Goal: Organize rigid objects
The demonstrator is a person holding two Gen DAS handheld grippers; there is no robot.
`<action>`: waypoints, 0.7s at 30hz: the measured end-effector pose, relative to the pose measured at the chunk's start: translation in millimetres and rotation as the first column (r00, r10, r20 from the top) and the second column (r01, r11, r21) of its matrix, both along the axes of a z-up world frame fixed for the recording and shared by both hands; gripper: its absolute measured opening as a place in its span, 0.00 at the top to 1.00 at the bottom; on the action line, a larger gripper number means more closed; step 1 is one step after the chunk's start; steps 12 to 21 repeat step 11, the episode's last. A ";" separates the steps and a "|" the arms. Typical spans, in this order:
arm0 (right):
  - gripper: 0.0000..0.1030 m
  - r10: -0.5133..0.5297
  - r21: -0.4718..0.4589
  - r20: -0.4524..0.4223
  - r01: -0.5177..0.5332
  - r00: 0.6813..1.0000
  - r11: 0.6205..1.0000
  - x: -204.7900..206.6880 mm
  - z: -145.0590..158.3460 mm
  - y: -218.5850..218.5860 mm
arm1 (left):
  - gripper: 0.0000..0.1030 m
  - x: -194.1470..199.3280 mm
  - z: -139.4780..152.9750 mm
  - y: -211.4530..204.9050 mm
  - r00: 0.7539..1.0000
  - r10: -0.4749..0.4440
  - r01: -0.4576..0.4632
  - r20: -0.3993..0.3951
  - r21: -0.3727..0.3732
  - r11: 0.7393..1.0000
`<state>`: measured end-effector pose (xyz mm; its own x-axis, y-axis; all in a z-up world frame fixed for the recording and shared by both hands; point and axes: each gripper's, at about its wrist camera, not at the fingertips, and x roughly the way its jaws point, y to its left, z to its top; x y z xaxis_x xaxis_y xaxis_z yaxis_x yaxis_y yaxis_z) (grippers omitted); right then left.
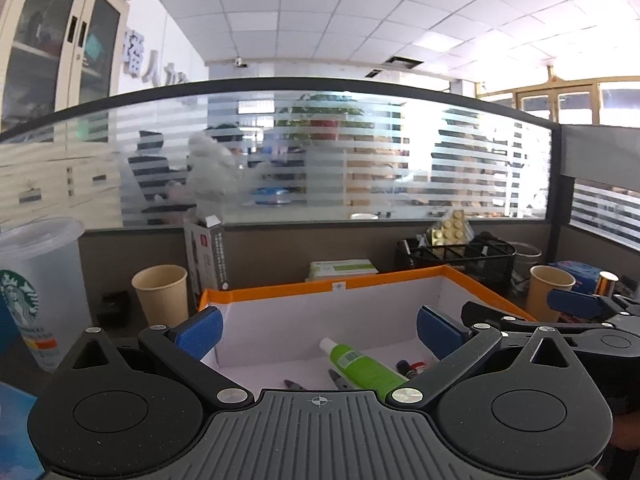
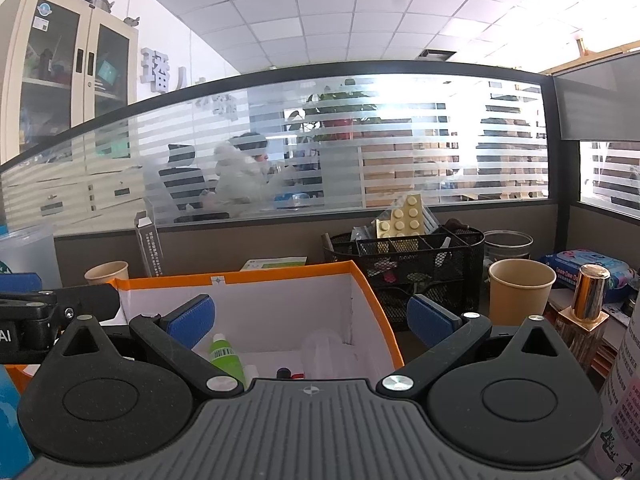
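A white box with an orange rim (image 1: pixel 320 286) (image 2: pixel 240 276) stands in front of both grippers. Inside lie a green tube with a white cap (image 1: pixel 362 364) (image 2: pixel 226 358), a small dark bottle with a red part (image 1: pixel 410 367) (image 2: pixel 286 373), and pen-like items (image 1: pixel 336 378). A clear plastic piece (image 2: pixel 322 346) lies in the box too. My left gripper (image 1: pixel 318 330) is open and empty above the box's near side. My right gripper (image 2: pixel 310 320) is open and empty over the box's right part. The right gripper also shows in the left wrist view (image 1: pixel 576 308).
Paper cups stand left (image 1: pixel 160 292) and right (image 2: pixel 520 290) of the box. A black mesh organiser (image 2: pixel 404 272) with a yellow brick plate is behind right. A Starbucks cup (image 1: pixel 36 292), a gold-capped bottle (image 2: pixel 588 304), a wipes pack (image 2: pixel 588 270) and a glass partition surround.
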<state>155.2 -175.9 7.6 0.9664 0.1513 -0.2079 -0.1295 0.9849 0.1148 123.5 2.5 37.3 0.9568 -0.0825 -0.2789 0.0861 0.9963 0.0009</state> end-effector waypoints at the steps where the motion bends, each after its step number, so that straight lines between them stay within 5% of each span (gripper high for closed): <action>1: 0.00 0.002 -0.001 0.000 -0.002 1.000 1.000 0.0 0.1 0.2 | 0.00 -0.1 -0.7 1.2 1.000 0.013 -0.013 0.005 -0.018 1.000; 6: 0.00 0.007 -0.005 0.003 -0.007 1.000 1.000 -0.3 0.9 0.5 | 0.00 -16.9 0.4 15.4 0.991 0.093 -0.075 0.100 -0.170 0.983; 11: 0.00 0.013 -0.009 0.005 -0.013 1.000 1.000 -1.1 2.7 1.2 | 0.00 -22.2 7.7 13.8 0.990 0.058 -0.047 0.129 -0.090 0.995; 21: 0.00 0.013 -0.009 0.005 -0.013 1.000 1.000 -1.1 2.7 1.2 | 0.00 -22.2 7.7 13.8 0.990 0.058 -0.047 0.129 -0.090 0.995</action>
